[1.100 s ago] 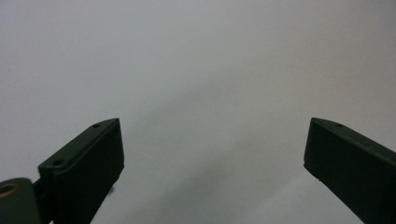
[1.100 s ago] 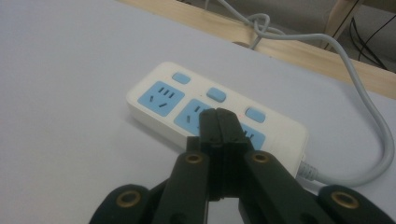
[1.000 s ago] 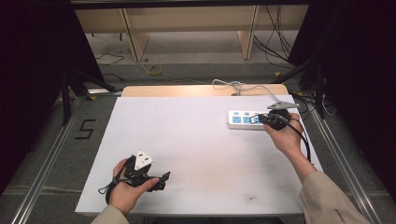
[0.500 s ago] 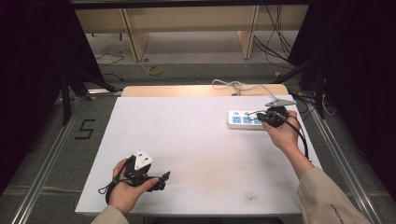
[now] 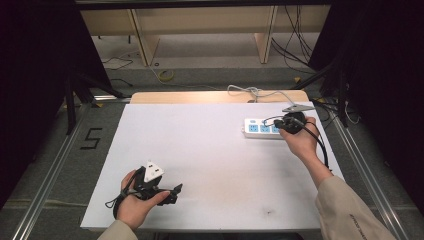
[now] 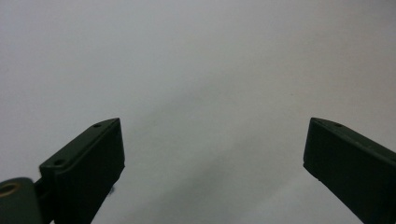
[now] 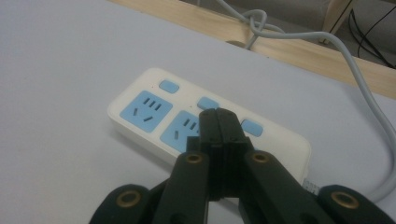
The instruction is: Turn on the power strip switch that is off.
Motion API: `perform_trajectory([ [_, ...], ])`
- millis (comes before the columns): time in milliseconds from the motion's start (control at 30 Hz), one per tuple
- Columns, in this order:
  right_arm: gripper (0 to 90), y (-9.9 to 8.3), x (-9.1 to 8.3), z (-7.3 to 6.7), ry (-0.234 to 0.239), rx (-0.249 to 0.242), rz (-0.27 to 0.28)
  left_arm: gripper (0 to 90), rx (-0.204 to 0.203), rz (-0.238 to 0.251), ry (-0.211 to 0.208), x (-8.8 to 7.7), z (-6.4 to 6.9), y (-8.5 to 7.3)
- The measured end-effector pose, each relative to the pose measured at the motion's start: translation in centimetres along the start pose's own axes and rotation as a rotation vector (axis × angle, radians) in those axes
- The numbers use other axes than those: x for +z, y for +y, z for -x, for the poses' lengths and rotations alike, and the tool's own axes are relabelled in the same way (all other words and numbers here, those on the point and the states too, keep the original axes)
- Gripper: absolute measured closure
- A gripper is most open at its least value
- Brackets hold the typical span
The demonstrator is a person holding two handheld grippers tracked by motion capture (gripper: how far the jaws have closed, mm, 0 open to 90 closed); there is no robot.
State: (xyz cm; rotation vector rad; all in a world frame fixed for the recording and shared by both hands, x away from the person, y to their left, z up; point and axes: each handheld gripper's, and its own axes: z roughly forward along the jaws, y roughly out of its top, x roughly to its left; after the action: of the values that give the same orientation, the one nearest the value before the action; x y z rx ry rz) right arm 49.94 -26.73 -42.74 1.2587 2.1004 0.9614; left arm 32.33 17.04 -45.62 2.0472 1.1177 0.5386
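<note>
A white sheet covers the bench [image 5: 210,165], which shows a small dark smudge near 5 o'clock and a bare wooden strip [image 5: 200,97] along its far edge. The white power strip [image 5: 262,129], with 3 blue sockets and small blue switches, lies flat at about 2 o'clock on the bench, its grey cord [image 5: 250,92] running off over the wooden strip. The right hand-held gripper [image 5: 281,126] sits above the strip's right end, its jaws pressed together with nothing between them, their tips over the middle socket in the right gripper view. The left hand-held gripper [image 5: 172,192] rests low at 7 o'clock, well apart from the strip, jaws spread wide over bare white surface. Beyond the bench stands a pale wooden shelf frame [image 5: 200,30], with loose cables on the grey floor [image 5: 210,75], dark curtains at both sides, and a "5" [image 5: 91,138] marked on the floor at 9 o'clock.
</note>
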Motion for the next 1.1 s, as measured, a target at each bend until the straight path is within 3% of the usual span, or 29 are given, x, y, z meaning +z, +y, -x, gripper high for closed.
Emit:
perform_trajectory([
  [1100, 90.0, 0.8, 2.3, 0.1, -0.008, 0.01, -0.036, 4.8, 0.001, -0.002, -0.005, 0.1, 0.1, 0.0],
])
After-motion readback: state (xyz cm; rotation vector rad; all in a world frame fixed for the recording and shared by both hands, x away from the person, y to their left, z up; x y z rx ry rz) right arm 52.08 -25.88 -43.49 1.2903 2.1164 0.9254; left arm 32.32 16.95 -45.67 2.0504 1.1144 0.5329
